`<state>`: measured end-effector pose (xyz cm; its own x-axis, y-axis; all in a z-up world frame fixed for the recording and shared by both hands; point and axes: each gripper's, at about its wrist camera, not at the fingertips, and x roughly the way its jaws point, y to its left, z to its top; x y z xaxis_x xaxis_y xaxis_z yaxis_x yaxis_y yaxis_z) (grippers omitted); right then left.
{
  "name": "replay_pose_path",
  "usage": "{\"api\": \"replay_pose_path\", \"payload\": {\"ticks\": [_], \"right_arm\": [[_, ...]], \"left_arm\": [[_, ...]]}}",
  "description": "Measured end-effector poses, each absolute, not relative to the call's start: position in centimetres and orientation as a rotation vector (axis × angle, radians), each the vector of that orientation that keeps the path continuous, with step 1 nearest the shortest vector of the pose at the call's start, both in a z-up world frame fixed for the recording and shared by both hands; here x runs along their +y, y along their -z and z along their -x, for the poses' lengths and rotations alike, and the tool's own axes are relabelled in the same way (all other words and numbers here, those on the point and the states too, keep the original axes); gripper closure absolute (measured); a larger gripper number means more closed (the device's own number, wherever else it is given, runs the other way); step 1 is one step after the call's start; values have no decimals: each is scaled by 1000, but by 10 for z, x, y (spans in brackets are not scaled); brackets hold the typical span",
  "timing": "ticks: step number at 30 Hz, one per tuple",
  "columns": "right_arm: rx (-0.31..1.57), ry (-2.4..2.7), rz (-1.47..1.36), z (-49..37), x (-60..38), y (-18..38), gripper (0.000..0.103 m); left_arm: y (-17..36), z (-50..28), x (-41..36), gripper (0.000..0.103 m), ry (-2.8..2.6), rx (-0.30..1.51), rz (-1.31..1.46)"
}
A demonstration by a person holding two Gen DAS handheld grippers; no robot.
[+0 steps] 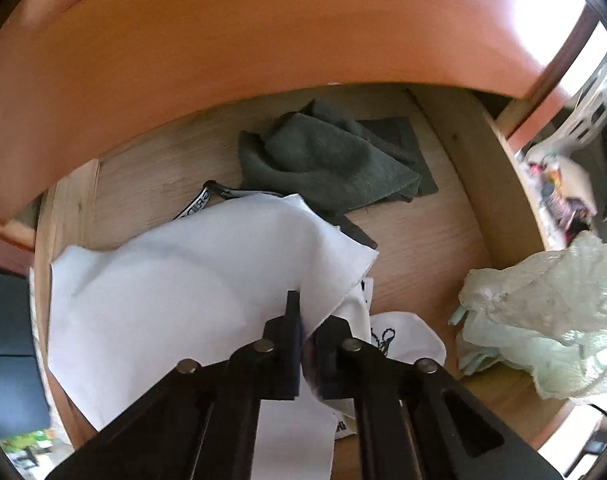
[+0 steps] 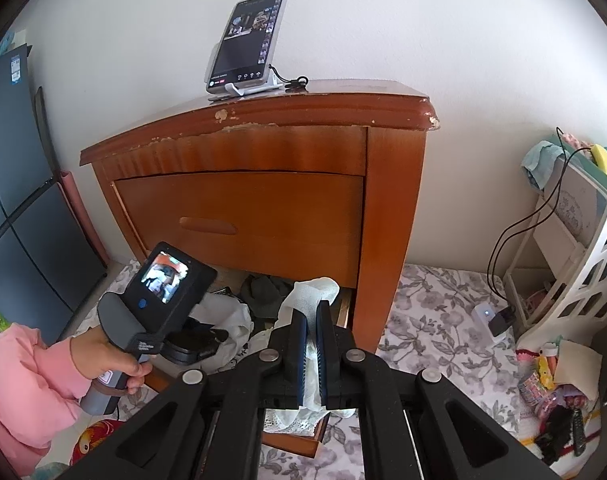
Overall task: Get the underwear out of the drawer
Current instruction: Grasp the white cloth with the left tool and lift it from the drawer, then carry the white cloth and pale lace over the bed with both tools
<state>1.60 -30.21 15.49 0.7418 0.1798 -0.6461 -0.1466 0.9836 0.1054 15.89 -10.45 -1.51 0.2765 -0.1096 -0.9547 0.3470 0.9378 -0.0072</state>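
Note:
In the left wrist view I look down into the open bottom drawer (image 1: 483, 184). My left gripper (image 1: 309, 320) is shut on the edge of a white garment (image 1: 183, 280), which spreads over the drawer's left half. Behind it lies a crumpled grey-green garment (image 1: 323, 160), and a printed waistband (image 1: 201, 200) peeks out. In the right wrist view my right gripper (image 2: 312, 312) is shut on pale lacy underwear (image 2: 315, 286), held above the drawer's front (image 2: 291, 446). The same lacy piece (image 1: 543, 312) hangs at the right of the left wrist view.
The wooden nightstand (image 2: 395, 200) has a shut upper drawer (image 2: 243, 220) overhanging the open one. A phone on a stand (image 2: 247, 40) sits on top. A hand in a pink sleeve (image 2: 27, 368) holds the left gripper's handle (image 2: 163, 280). White racks and clutter (image 2: 563, 320) stand at the right on floral flooring.

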Motion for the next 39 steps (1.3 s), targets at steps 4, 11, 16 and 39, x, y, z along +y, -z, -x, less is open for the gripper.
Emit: {"api": "replay_pose_path", "payload": {"ticks": [4, 11, 16, 39], "right_arm": [[718, -182, -51, -17, -300, -153, 98], [715, -187, -41, -14, -293, -157, 98], [708, -191, -37, -12, -286, -162, 98], [525, -283, 27, -15, -205, -240, 98]], "left_arm": [[-3, -149, -80, 100, 319, 1176, -131], [-74, -133, -16, 101, 224, 912, -31], [-121, -128, 28, 101, 170, 783, 12], [-276, -23, 143, 101, 120, 325, 139]]}}
